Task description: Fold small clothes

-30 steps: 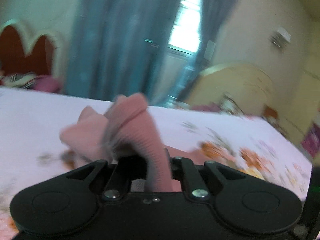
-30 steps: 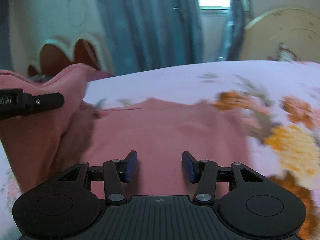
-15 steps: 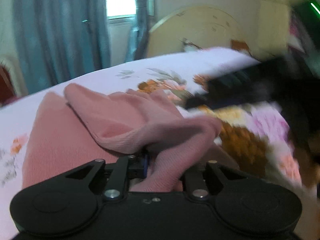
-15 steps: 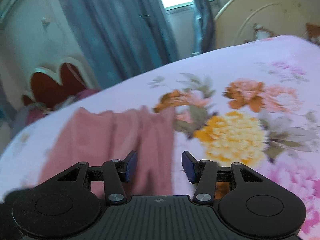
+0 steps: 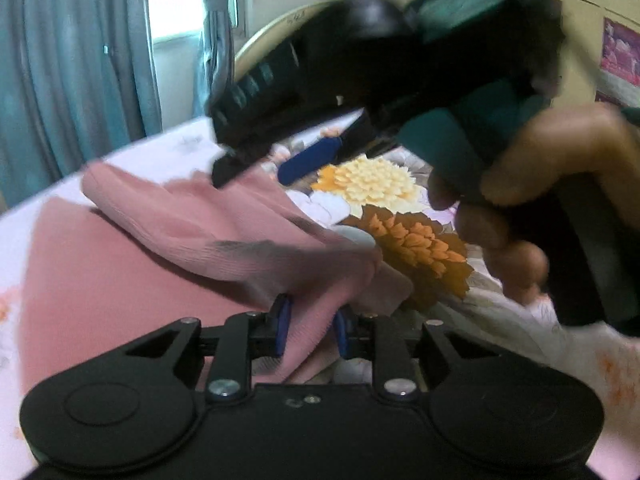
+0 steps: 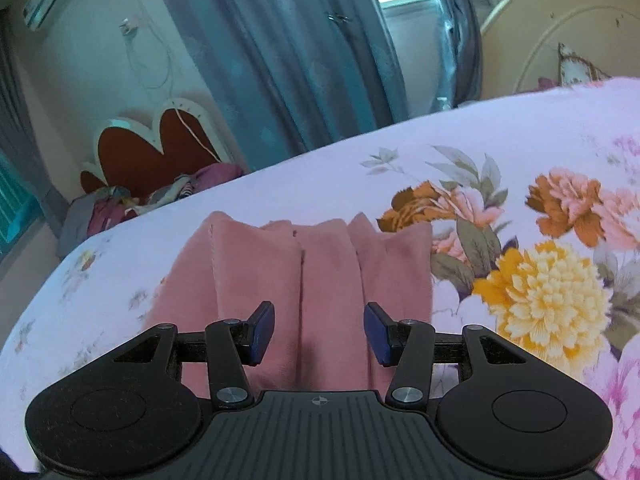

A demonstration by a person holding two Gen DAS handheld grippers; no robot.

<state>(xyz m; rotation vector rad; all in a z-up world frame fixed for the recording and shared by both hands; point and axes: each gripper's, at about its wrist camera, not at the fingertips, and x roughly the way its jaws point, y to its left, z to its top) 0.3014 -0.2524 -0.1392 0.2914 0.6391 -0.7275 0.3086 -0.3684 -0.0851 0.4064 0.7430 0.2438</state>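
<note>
A pink garment (image 5: 160, 280) lies on the floral bedsheet (image 5: 400, 240), with one part folded over its flat body. My left gripper (image 5: 312, 330) sits low at the near edge of that folded part. Its jaws are opening, and a fold of the pink cloth still lies loosely between the blue pads. In the right wrist view the garment (image 6: 320, 264) shows several lengthwise folds. My right gripper (image 6: 318, 334) hovers open above its near end, gripping nothing. A hand (image 5: 540, 184) holds the right gripper (image 5: 264, 168) over the garment's far side.
The bedsheet (image 6: 520, 160) stretches to the right, printed with large flowers. Blue curtains (image 6: 300, 60) and a window stand behind the bed. A cream headboard (image 6: 560, 40) is at the far right. A heap of clothes (image 6: 160, 196) lies by a red heart-shaped board at the left.
My left gripper swung right and down, laying the pink fold onto the garment, and its jaws widened. The right gripper moved over the garment's far side and stayed open.
</note>
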